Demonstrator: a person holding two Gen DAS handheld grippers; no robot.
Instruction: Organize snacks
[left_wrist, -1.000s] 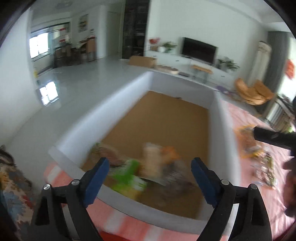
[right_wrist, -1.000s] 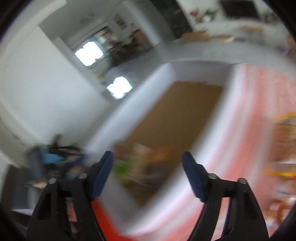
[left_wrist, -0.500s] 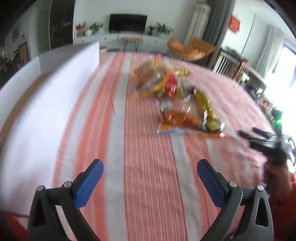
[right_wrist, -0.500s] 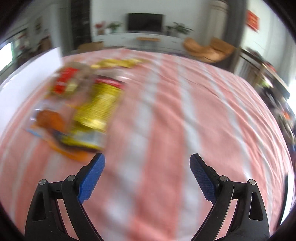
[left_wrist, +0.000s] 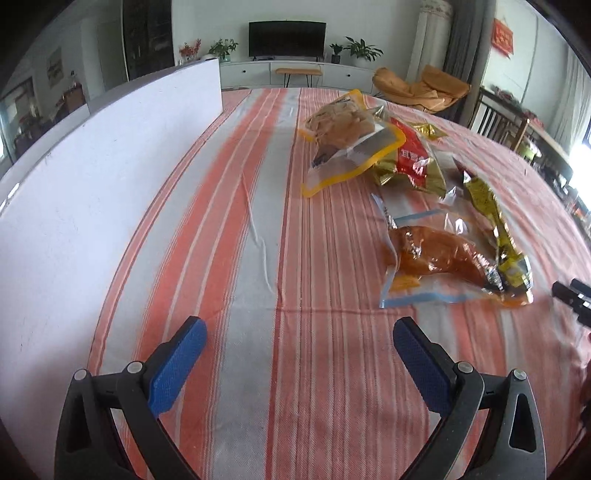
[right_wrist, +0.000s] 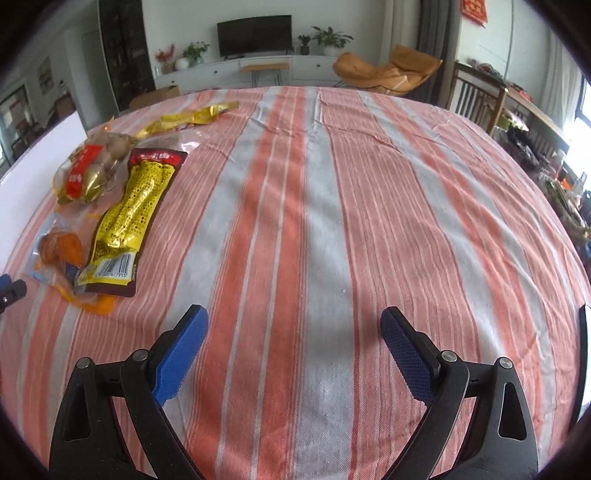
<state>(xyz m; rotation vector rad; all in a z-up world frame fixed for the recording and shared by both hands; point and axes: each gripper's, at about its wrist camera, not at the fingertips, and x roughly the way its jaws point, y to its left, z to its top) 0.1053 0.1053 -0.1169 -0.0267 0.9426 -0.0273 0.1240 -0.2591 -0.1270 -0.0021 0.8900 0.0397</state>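
Note:
Several snack packets lie in a loose pile on the striped cloth. In the left wrist view I see a clear yellow-edged bag (left_wrist: 347, 144), a red and gold packet (left_wrist: 413, 158), an orange sausage pack (left_wrist: 439, 258) and a yellow strip packet (left_wrist: 491, 221). The right wrist view shows the yellow packet (right_wrist: 129, 218), the red and gold packet (right_wrist: 88, 170) and the orange pack (right_wrist: 61, 249) at far left. My left gripper (left_wrist: 299, 354) is open and empty above bare cloth, short of the pile. My right gripper (right_wrist: 293, 343) is open and empty, right of the pile.
A white box wall (left_wrist: 92, 177) runs along the left side of the table. The red-and-grey striped tablecloth (right_wrist: 332, 206) covers the table. The right gripper's tip (left_wrist: 570, 299) shows at the left view's right edge. Chairs and a TV cabinet stand beyond the table.
Both grippers swung away from the white box holding snacks and now face the pile on the cloth. Both stayed open and empty. The views have steadied.

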